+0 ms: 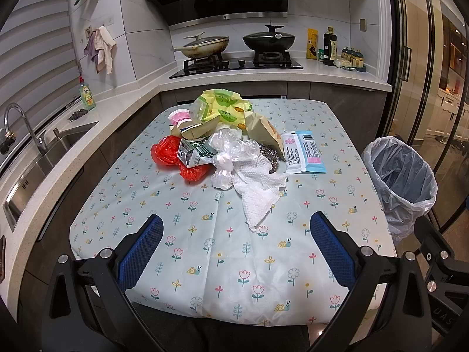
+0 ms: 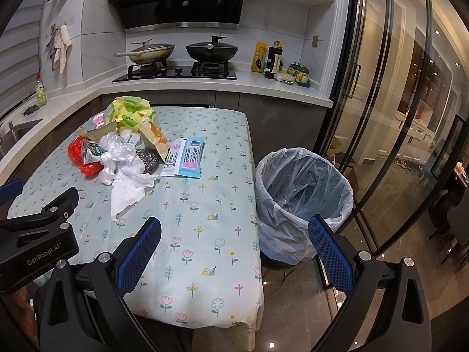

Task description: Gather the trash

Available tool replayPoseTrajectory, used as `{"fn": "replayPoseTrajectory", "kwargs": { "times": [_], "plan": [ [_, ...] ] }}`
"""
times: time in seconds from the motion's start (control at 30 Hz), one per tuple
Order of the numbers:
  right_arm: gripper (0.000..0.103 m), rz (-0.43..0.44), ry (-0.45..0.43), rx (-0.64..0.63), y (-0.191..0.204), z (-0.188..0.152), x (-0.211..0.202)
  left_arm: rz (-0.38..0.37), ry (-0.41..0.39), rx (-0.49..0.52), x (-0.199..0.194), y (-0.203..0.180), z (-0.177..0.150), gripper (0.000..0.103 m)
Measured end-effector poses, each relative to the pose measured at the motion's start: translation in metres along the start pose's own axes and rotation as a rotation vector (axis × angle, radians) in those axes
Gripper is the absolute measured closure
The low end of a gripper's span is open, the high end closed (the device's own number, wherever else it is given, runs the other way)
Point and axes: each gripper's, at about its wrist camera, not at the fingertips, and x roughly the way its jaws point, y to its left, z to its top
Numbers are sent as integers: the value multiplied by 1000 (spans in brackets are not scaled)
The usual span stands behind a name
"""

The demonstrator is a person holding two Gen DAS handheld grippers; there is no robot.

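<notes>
A pile of trash lies on the far middle of the table: a white paper towel, clear crumpled plastic, a red plastic bag, a small green carton, a yellow-green wrapper, a pink cup and a blue-pink wipes packet. A bin lined with a clear bag stands on the floor right of the table. My left gripper is open and empty over the near table edge. My right gripper is open and empty, above the table's right edge beside the bin; the pile lies to its far left.
A counter with a sink runs along the left. A stove with two lidded pans and bottles is behind the table. Glass sliding doors stand at the right. The left gripper's body shows at the right view's left edge.
</notes>
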Motion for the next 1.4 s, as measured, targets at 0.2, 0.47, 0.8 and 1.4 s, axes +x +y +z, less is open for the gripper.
{"fn": "replayPoseTrajectory", "kwargs": {
  "times": [0.2, 0.47, 0.8, 1.4],
  "plan": [
    [7, -2, -3, 3, 1, 0, 1, -2, -2, -1, -1, -1, 2, 7],
    [7, -3, -3, -1, 3, 2, 3, -7, 2, -6, 1, -3, 3, 7],
    [7, -36, 11, 53, 8, 10, 22, -48, 58, -55, 33, 14, 6, 7],
    [7, -31, 129, 61, 63, 12, 99, -105, 179, -164, 119, 83, 1, 7]
  ]
}}
